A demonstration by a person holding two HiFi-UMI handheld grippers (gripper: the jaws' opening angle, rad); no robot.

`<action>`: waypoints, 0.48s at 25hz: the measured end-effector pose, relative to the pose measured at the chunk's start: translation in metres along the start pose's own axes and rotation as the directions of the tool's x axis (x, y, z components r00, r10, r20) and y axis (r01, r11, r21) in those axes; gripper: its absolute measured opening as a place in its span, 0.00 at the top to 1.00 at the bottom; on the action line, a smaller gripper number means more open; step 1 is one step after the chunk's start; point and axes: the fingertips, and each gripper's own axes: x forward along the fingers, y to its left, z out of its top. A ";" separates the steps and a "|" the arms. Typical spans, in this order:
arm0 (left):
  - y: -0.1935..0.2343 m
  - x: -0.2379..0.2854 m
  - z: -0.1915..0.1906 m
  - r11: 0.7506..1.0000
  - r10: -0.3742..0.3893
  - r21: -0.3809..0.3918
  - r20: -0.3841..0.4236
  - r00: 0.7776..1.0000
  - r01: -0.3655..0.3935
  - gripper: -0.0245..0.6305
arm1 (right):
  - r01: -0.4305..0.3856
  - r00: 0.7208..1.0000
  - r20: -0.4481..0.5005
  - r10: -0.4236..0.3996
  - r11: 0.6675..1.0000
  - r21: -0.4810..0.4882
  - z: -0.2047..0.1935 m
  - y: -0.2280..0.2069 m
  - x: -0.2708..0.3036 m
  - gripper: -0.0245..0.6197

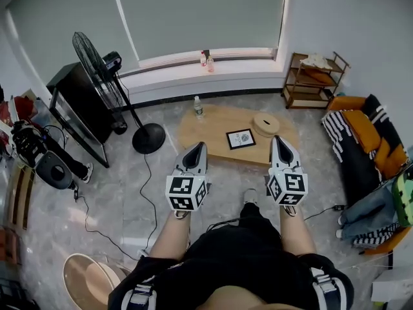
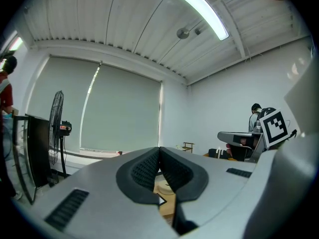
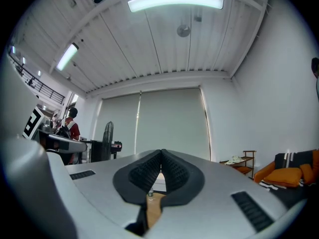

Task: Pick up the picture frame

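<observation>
Fingers (image 2: 144, 169) on left gripper (image 1: 197, 148) & right gripper (image 1: 278, 141) clenched, empty. Black-rimmed square picture frame (image 1: 241, 138) lies flat on light wooden tabletop (image 1: 210, 126), far of both. Open fingers first, come in low, pinch near edge.

a grey marbled floor (image 1: 122, 199) is seen below a wide window (image 1: 193, 11) covered by drawn roller blinds. a low wooden table (image 1: 213, 124) is flanked by a black pedestal fan (image 1: 93, 60), a wooden shelf rack (image 1: 314, 82) and a dark sofa (image 1: 355, 173) with orange cushions. the ribbed ceiling is lit by 2 tube lights (image 3: 174, 2).
</observation>
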 end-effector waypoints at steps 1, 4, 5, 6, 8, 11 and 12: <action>0.003 0.009 -0.002 1.000 0.003 0.001 -0.002 1.000 -0.003 0.93 | -0.003 1.000 0.001 0.003 1.000 0.000 -0.003 -0.004 0.008 0.94; 0.011 0.046 -0.008 1.000 0.016 0.006 -0.009 1.000 -0.016 0.93 | -0.009 1.000 -0.001 0.009 1.000 0.008 -0.014 -0.025 0.043 0.94; 0.014 0.061 -0.009 1.000 0.021 0.007 -0.009 1.000 -0.021 0.93 | -0.011 1.000 -0.005 0.011 1.000 0.018 -0.018 -0.034 0.058 0.94; 0.017 0.078 -0.010 1.000 0.026 0.006 -0.008 1.000 -0.026 0.93 | -0.015 1.000 -0.010 0.015 0.999 0.029 -0.023 -0.044 0.074 0.94; 0.025 0.118 -0.010 0.999 0.034 0.003 -0.003 0.999 -0.034 0.93 | -0.025 1.000 -0.011 0.025 0.999 0.036 -0.028 -0.064 0.112 0.94; 0.036 0.183 -0.004 0.999 0.040 0.011 -0.007 0.999 -0.040 0.93 | -0.037 0.999 -0.010 0.038 0.999 0.032 -0.029 -0.094 0.174 0.94; 0.038 0.205 -0.001 0.999 0.042 0.012 -0.006 0.999 -0.042 0.93 | -0.042 0.999 -0.012 0.042 0.998 0.038 -0.029 -0.106 0.193 0.94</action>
